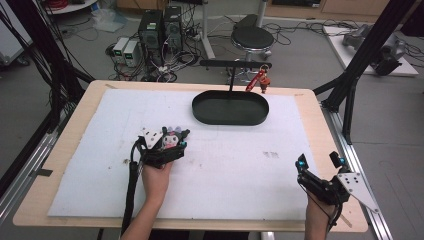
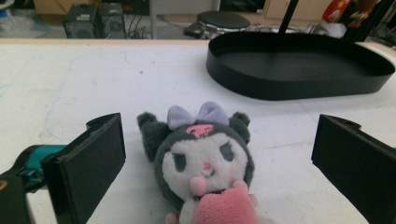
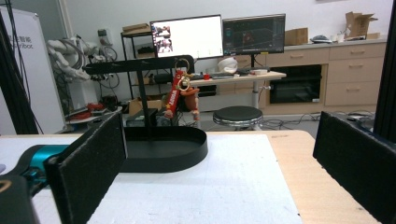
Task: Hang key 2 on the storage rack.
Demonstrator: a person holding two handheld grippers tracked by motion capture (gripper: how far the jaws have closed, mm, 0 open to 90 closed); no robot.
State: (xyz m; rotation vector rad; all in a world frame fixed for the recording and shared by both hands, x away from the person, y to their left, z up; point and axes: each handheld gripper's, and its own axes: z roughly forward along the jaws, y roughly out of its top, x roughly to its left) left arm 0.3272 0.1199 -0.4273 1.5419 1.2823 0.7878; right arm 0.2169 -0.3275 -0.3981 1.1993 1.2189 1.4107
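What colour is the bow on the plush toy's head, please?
Pale lilac bow, clearest in the left gripper view.

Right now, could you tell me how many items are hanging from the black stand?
2: a red strap keychain and a small brownish figure beside it, both hanging from the bar above the black tray. None seem hidden.

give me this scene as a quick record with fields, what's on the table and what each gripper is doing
surface: wooden table covered by a white sheet
toy: plush toy lying on the sheet, grey with a purple bow and pink heart
left gripper: open, jaws on either side of the toy, not touching it
right gripper: open, nothing between its jaws, near the table's right edge
tray: black oval tray at the far side, nothing in it
stand: black stand rising from the tray
keychain: red keychain hanging from the stand's bar
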